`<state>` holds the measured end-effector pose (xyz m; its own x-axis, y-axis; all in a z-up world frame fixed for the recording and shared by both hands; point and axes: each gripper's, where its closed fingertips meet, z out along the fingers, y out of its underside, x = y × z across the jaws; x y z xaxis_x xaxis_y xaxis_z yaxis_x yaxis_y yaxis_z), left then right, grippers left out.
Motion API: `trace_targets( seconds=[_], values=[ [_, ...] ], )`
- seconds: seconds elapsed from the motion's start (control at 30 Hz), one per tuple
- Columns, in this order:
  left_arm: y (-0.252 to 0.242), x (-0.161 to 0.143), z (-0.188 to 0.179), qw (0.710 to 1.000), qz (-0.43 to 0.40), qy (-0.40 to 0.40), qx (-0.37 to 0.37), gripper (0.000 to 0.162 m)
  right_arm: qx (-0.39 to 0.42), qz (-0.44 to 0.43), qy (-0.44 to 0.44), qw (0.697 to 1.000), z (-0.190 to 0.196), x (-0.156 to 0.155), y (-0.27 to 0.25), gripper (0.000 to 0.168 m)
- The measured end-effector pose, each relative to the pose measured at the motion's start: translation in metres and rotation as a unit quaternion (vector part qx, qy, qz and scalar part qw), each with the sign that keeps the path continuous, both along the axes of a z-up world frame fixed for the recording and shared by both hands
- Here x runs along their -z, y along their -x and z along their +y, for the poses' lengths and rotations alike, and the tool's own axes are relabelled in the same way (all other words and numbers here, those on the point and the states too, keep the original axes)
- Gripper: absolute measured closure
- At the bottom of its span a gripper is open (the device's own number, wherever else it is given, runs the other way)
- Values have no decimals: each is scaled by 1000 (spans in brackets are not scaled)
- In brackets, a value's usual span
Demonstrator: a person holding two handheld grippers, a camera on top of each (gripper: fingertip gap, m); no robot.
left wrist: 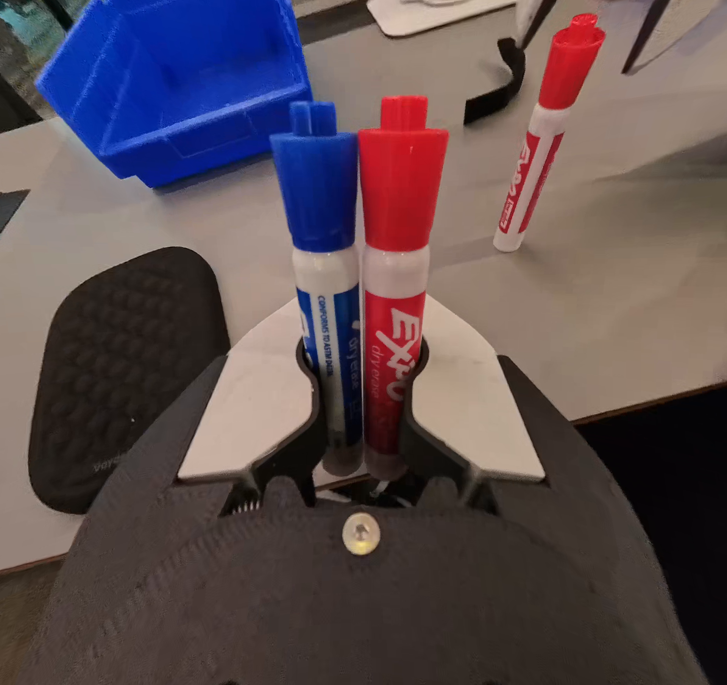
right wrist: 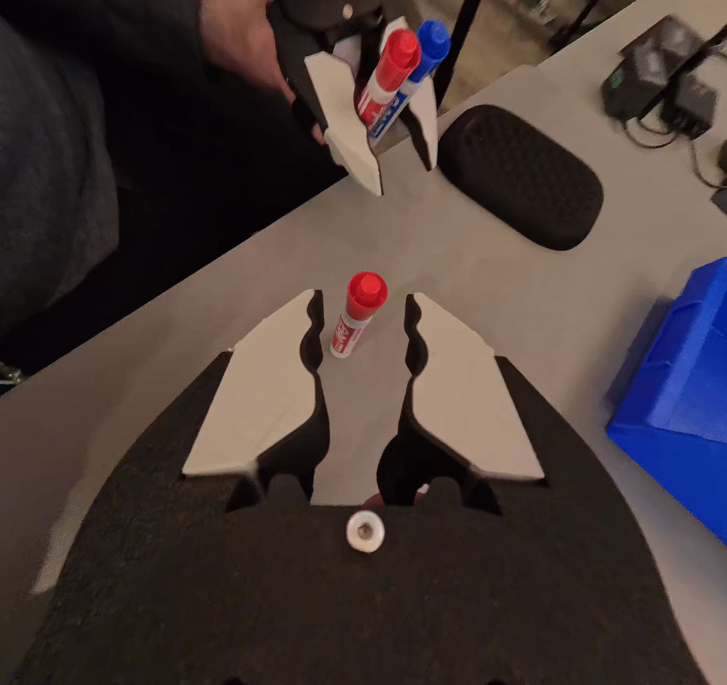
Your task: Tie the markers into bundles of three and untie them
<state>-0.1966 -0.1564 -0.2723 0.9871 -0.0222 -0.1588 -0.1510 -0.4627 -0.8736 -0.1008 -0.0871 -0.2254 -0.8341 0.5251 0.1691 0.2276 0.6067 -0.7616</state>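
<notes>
We clamp two markers [left wrist: 362, 272] in the left jaws; our parted right jaws must close on the third marker [right wrist: 356, 320] near the bin [right wrist: 676, 410].

bare grey table [right wrist: 452, 257] around the upright red marker [right wrist: 360, 314], black pad [right wrist: 519, 178] at two o'clock, blue bin [right wrist: 676, 398] at four o'clock

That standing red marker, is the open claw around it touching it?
Apart. The right wrist view shows the standing red marker upright between the right gripper's open fingers, with bare table visible on both sides of it.
</notes>
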Motion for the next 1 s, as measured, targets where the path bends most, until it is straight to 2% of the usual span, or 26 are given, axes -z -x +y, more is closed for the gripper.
trace_targets(
  seconds=[0.07, 0.17, 0.27, 0.4, 0.53, 0.63, 0.8, 1.0],
  values=[
    [-6, 1, 2, 999, -1, 36, 22, 120, -13, -11, -17, 1000, -2, 3, 2, 133],
    [-8, 3, 6, 997, 8, 63, 40, 119, -32, -16, -25, 999, -6, 6, 4, 149],
    [-14, 9, 9, 993, 5, 96, 65, 120, -30, -5, 13, 999, -8, -3, 6, 149],
    [-21, 14, 13, 985, 13, 139, 101, 120, -15, 62, 160, 985, -7, -59, 6, 149],
    [-25, 13, 17, 971, 2, 193, 138, 120, 11, 137, 309, 941, 9, -116, 6, 149],
    [-25, 12, 21, 959, -5, 235, 161, 120, 39, 178, 383, 906, 22, -136, 11, 149],
    [-32, 0, 31, 938, -1, 285, 196, 120, 69, 217, 451, 863, 28, -130, 18, 150],
    [-40, -19, 47, 915, 18, 336, 222, 120, 97, 223, 459, 855, 35, -112, 19, 150]
  ],
)
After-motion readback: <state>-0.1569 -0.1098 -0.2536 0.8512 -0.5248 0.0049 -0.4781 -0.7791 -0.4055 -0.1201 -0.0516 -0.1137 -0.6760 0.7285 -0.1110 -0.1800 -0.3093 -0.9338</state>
